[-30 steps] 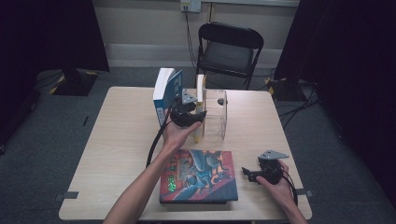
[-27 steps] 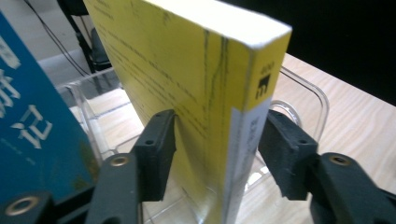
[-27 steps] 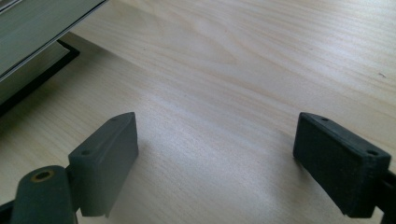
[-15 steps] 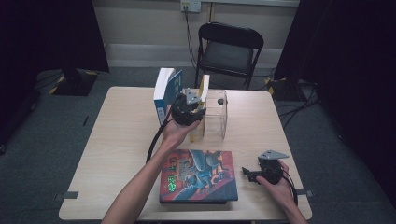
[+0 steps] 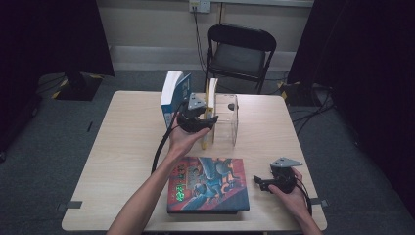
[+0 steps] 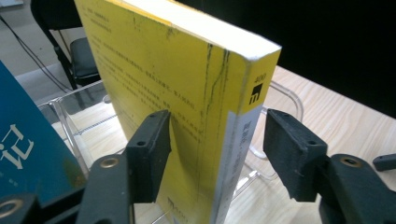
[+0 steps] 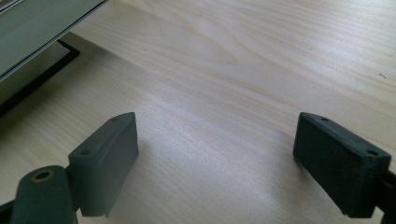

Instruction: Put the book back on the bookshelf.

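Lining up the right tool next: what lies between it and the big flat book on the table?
Only bare table. In the high view the right tool rests just right of the flat book; the right gripper view shows plain wood between.

Wooden table (image 5: 122, 147) on grey floor. Large illustrated book (image 5: 208, 183) lies flat near the front edge. Blue book (image 5: 172, 95) stands upright toward the rear. Black folding chair (image 5: 240, 54) behind the table, wall outlet (image 5: 199, 6) above it
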The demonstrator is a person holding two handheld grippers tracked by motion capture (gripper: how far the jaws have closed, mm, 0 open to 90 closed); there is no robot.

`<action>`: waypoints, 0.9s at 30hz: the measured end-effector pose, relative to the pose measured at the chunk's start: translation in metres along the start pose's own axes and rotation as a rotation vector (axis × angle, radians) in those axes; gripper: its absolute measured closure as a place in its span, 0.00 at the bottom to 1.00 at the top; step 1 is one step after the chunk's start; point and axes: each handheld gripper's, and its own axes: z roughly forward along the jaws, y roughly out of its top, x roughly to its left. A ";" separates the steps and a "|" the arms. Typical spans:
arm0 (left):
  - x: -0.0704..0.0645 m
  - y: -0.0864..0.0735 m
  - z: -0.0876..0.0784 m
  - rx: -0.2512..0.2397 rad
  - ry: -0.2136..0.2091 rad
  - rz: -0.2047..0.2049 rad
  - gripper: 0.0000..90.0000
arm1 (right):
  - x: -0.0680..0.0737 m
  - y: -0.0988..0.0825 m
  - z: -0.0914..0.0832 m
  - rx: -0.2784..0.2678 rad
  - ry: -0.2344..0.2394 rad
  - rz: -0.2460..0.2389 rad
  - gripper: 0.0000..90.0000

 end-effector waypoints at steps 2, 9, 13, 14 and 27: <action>0.000 -0.001 -0.001 -0.008 -0.005 -0.010 0.44 | 0.000 0.000 0.000 0.000 0.000 0.000 0.15; -0.003 -0.004 -0.010 -0.040 -0.038 -0.001 0.40 | 0.000 0.000 0.000 0.000 0.000 0.000 0.15; -0.002 -0.008 -0.013 -0.037 -0.044 0.000 0.40 | 0.000 0.000 0.000 0.000 0.000 0.000 0.15; -0.002 -0.009 -0.014 -0.039 -0.046 -0.006 0.40 | 0.000 0.000 0.000 0.000 0.000 0.000 0.15; 0.001 -0.021 -0.031 -0.038 -0.080 -0.005 0.47 | 0.000 0.000 0.000 0.000 0.000 0.000 0.15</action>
